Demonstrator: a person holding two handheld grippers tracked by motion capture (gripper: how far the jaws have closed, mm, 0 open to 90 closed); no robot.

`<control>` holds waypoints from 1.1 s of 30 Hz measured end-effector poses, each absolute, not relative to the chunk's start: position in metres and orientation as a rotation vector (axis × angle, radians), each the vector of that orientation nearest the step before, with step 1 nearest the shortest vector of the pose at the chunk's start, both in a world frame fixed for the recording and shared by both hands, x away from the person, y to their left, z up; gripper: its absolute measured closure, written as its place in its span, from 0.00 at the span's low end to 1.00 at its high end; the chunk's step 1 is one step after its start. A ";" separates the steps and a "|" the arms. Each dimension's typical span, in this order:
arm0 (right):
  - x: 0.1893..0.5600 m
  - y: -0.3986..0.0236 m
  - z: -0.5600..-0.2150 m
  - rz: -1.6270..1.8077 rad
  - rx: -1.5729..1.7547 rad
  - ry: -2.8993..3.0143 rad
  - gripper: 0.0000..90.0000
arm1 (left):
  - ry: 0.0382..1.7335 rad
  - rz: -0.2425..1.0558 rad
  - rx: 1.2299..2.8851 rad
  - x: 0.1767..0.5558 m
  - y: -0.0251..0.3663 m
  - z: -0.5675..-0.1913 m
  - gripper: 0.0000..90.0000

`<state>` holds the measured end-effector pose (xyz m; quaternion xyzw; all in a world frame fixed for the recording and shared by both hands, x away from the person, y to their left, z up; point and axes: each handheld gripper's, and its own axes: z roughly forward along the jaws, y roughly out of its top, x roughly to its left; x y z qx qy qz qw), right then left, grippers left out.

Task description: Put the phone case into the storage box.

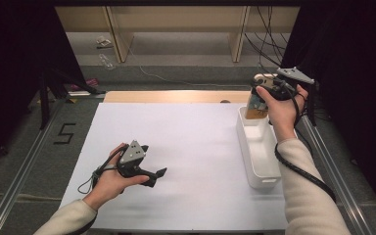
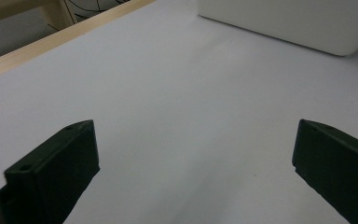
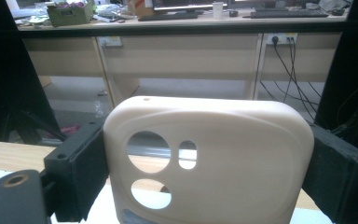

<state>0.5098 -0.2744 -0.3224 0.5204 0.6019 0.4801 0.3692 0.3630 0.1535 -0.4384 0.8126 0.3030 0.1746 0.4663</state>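
A cream phone case (image 3: pixel 223 158) with three round camera holes stands upright between the jaws of my right gripper (image 3: pixel 205 154), which is shut on its two side edges. In the high view the right gripper (image 1: pixel 258 98) holds the case (image 1: pixel 255 108) just over the far end of a long white bin (image 1: pixel 242 142). My left gripper (image 1: pixel 159 177) rests low over the white table top (image 1: pixel 196 147) at the front left. Its jaws stand wide open with nothing between them. In its own view the left gripper (image 2: pixel 196 140) faces bare table and the bin's wall (image 2: pixel 289 23).
The bin lies lengthwise along the table's right side. A wooden strip (image 1: pixel 176 96) edges the far side of the table. Metal rails (image 1: pixel 24 166) run along both sides. Beyond stand wooden desks (image 3: pixel 177 51) with cables (image 3: pixel 284 56) hanging behind them.
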 end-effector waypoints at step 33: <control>0.527 -0.273 -0.326 1.214 1.366 1.550 0.14 | 0.742 0.428 1.997 0.363 0.153 -0.439 0.00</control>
